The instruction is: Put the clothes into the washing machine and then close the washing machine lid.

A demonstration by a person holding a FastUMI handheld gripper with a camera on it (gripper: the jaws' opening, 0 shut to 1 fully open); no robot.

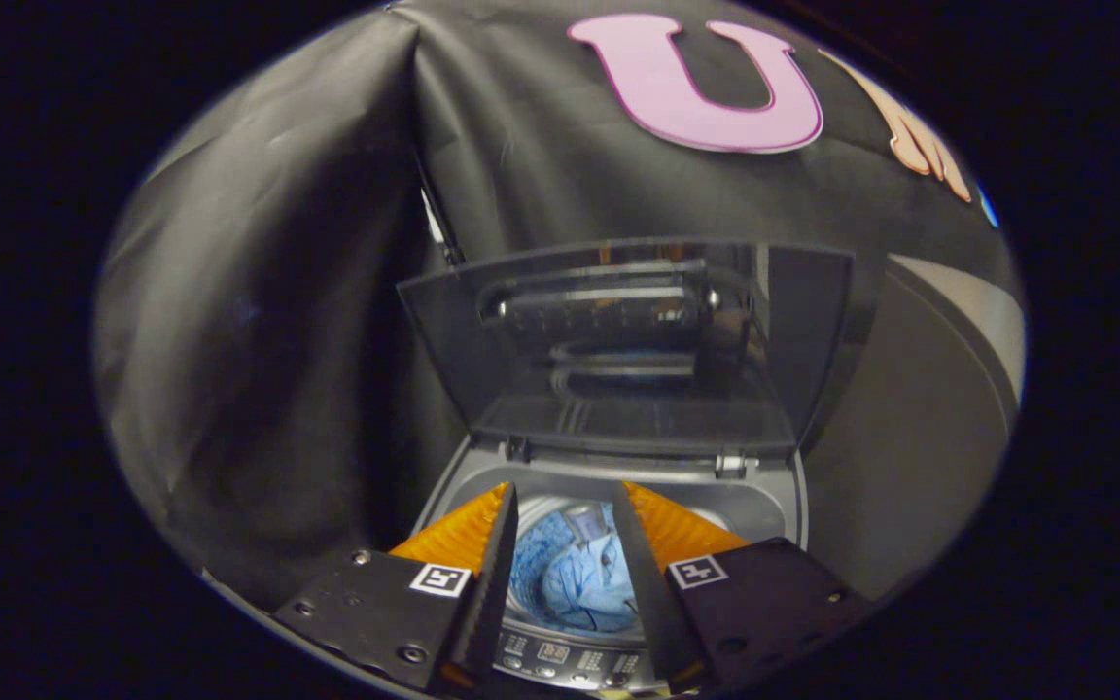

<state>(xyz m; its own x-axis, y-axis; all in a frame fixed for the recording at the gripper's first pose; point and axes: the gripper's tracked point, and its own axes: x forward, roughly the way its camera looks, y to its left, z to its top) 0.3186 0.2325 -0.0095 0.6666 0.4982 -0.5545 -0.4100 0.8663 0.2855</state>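
A grey top-loading washing machine point(764, 506) stands below and ahead of me. Its dark glass lid point(618, 350) is raised upright on its rear hinges, just beyond my fingertips. Down in the drum lies a light blue garment point(570, 574), seen through the gap between my fingers. My gripper point(565, 501) hovers above the drum opening, open, with nothing held between the fingers. The garment sits well below them and is not touched.
The machine's control panel point(560, 661) with small buttons runs along its near edge, under my fingers. Black cloth walls close in behind and to the left of the machine. A grey curved surface point(949, 340) rises to the right of the lid.
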